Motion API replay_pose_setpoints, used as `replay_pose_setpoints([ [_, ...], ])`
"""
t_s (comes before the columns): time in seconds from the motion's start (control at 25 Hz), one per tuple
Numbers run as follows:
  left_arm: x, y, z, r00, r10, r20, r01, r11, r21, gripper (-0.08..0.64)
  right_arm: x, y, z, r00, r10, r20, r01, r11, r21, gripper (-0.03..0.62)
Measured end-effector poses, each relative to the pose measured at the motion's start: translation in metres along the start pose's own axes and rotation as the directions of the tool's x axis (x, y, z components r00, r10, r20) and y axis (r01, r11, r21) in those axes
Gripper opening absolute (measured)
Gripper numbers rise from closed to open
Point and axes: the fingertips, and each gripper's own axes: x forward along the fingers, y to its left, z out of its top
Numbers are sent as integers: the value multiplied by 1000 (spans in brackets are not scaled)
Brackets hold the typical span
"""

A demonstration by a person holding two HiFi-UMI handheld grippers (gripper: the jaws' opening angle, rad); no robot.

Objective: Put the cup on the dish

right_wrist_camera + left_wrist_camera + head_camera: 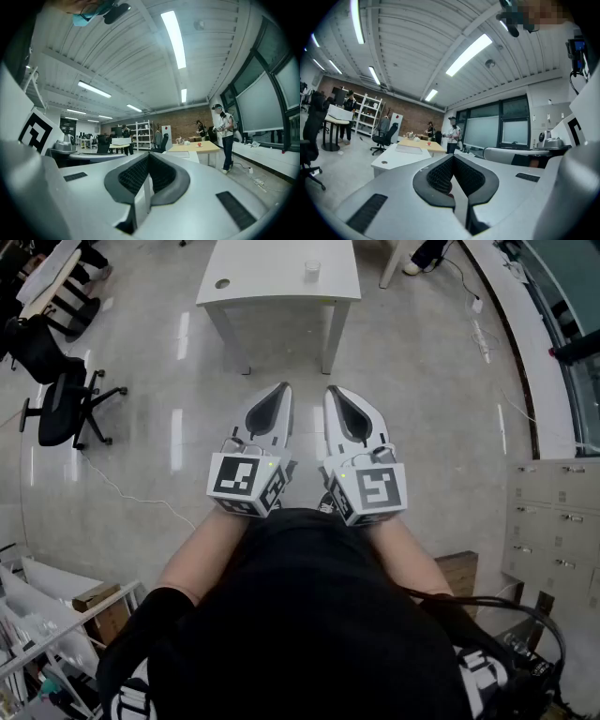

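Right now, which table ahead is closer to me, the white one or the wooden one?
The white table: it stands in front, with the wooden table behind it, farther off.

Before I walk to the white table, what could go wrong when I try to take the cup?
Both the left gripper and the right gripper are shut; if they reach the cup closed, they may knock it over. The cup looks small and clear, not far from the front edge of the table, so a push could send it off. I cannot make out a dish in the head view; find it first.
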Motion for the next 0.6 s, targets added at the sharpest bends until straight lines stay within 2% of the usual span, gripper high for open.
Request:
replay_pose_setpoints([
  [0.4, 1, 8, 3, 1000, 5, 1, -5, 1000, 10, 3, 7, 2, 5, 1000, -16, 26, 16, 1000, 2, 12],
  [0.6, 2, -2, 9, 1000, -1, 11, 1, 1000, 31, 3, 2, -9, 10, 999, -28, 45, 28, 1000, 8, 12],
])
